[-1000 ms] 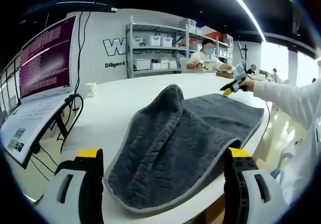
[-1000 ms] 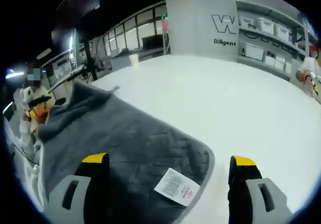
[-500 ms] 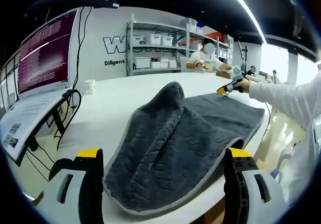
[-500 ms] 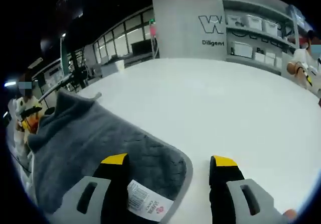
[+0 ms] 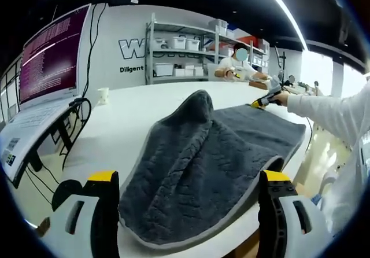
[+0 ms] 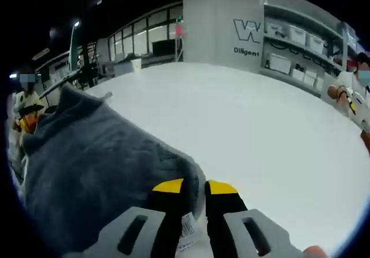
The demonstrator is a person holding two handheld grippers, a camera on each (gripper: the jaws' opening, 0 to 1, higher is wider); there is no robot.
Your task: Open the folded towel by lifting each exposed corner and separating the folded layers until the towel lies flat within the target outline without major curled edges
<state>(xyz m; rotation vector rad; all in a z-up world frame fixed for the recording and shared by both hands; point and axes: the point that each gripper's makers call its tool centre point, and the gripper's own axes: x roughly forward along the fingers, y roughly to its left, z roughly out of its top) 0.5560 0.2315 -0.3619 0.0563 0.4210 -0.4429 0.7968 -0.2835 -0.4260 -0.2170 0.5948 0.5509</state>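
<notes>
— Where do we find the towel [image 5: 202,171], and which way does it run?

— We see it on the white tabletop [image 5: 136,110], dark grey with a pale grey border. In the left gripper view its long axis runs from the tabletop edge by our left claw [image 5: 188,180] away toward the far corner, where the right claw [image 5: 263,100] sits. A ridge is humped up in the middle of the towel, so it is not lying flat.

— And the claws?

— Our left claw stands wide apart, its yellow-tipped jaws on either side of the towel's near edge, holding nothing. In the right gripper view the right claw [image 6: 192,187] is pinched nearly together on the towel [image 6: 87,171] corner, beside the white care label [image 6: 186,230].

— How about edges and room?

— The towel's near border hangs close to the tabletop edge, curving slightly over it. Beyond the towel, the tabletop [image 6: 260,119] is broad and bare. To the left of the towel we see a laptop [image 5: 40,90] on a stand, and a small white cup [image 5: 103,95] behind it.
</notes>
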